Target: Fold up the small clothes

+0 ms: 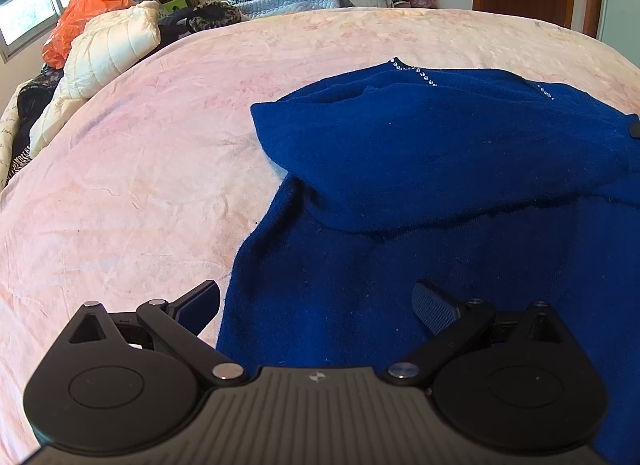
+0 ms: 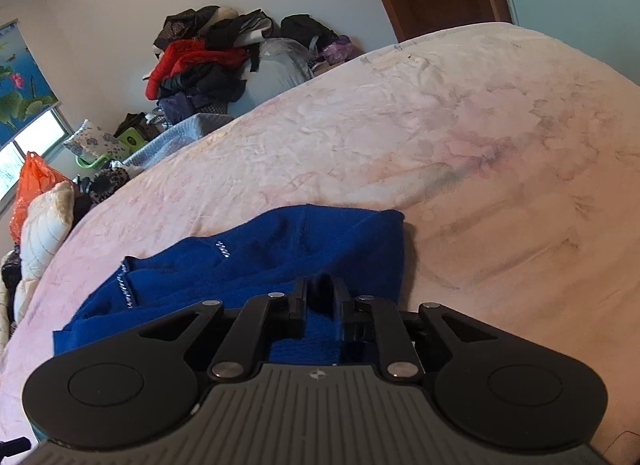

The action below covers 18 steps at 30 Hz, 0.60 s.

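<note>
Blue sweater (image 1: 420, 185) lies near the bed's (image 1: 140, 185) front edge, half folded. Right gripper (image 2: 320, 305) pinches its fabric; left gripper (image 1: 316, 305) hovers wide apart. Next, probably, the left must grasp the hem.

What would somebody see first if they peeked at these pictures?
The bright blue sweater lying partly folded on the pale pink bed cover jumps out first. The right hand-held gripper is pinching a fold of it, while the left hand-held gripper hangs open over its near edge. Behind the bed, a messy pile of clothes leans against the wall.
</note>
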Available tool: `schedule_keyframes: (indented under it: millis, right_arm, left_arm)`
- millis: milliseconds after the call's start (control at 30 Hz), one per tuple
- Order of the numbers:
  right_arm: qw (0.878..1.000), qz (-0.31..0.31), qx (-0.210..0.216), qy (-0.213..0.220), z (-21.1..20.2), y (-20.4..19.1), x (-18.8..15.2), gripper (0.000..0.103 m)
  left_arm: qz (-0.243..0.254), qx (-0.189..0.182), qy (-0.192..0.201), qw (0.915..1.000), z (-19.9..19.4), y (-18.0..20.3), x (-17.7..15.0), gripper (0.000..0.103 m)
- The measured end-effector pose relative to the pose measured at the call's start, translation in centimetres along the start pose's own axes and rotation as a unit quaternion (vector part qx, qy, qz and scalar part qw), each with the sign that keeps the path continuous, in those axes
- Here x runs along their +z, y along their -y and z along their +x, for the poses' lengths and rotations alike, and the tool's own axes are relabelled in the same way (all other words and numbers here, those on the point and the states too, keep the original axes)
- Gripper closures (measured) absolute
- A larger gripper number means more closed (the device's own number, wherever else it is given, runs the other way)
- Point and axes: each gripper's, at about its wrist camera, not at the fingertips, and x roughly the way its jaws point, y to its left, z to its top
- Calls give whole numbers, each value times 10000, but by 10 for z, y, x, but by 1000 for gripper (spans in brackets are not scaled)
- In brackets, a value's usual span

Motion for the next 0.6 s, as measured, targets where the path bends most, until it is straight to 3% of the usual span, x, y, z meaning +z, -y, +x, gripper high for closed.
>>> schedule_keyframes:
  millis: [133, 267, 300, 367, 467, 533, 600]
  right_arm:
    - [9986, -146, -205, 475, -22, -5, -5, 68]
    - [9951, -644, -195, 724, -38, -21, -11, 67]
    - [9949, -734, -132, 675, -38, -23, -13, 66]
    - [9960, -812, 56, 362, -30, -25, -16, 53]
    - [9973, -731, -32, -112, -13, -21, -24, 49]
    - [9979, -604, -245, -62, -14, -19, -30, 49]
    - [9992, -393, -86, 52, -24, -17, -33, 48]
  left_arm:
    - [-14, 5, -6, 10000, 0, -1, 0, 0]
    - [-50, -27, -3, 10000, 0, -1, 0, 0]
    - [-59, -37, -3, 10000, -1, -1, -1, 0]
    - [-60, -60, -14, 10000, -2, 0, -2, 0]
    - [-9, -73, 3, 10000, -5, 3, -4, 0]
    - [7, -80, 26, 10000, -7, 3, -5, 0]
    - [-3, -82, 25, 10000, -8, 2, -6, 0]
